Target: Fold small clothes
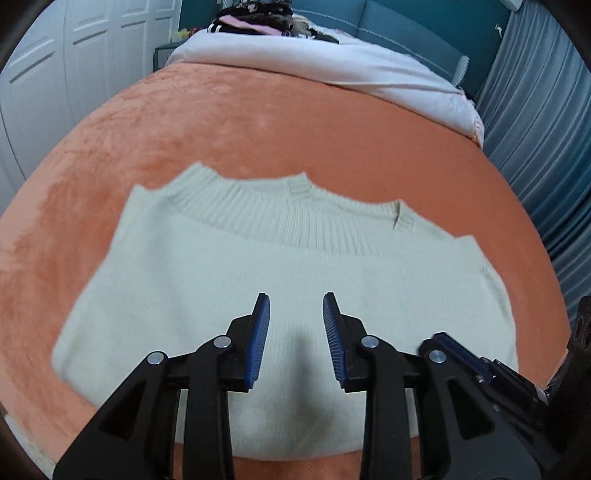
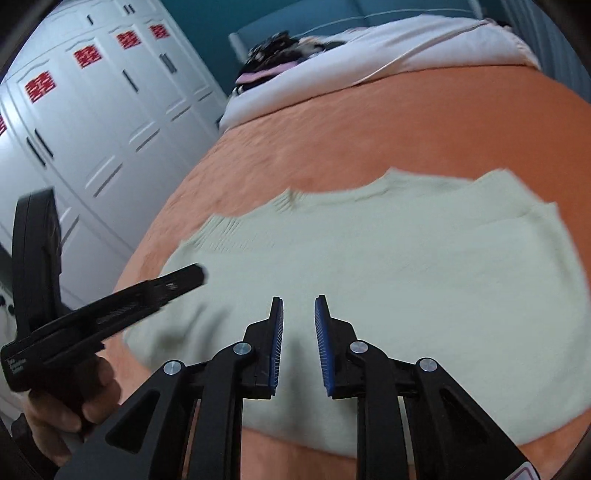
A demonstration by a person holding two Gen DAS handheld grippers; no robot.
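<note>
A pale green knitted sweater (image 1: 280, 288) lies folded flat on the orange blanket (image 1: 280, 129), its ribbed hem at the far edge. It also shows in the right wrist view (image 2: 406, 266). My left gripper (image 1: 296, 301) is open and empty, just above the sweater's near half. My right gripper (image 2: 299, 301) is open and empty above the sweater's near edge. The right gripper's body shows at the lower right of the left wrist view (image 1: 480, 365). The left gripper shows side-on in the right wrist view (image 2: 110, 306), held in a hand.
A white duvet (image 1: 332, 70) and a pile of dark clothes (image 1: 255, 18) lie at the far end of the bed. White wardrobe doors (image 2: 92, 122) stand to the left, blue curtains (image 1: 546, 140) to the right.
</note>
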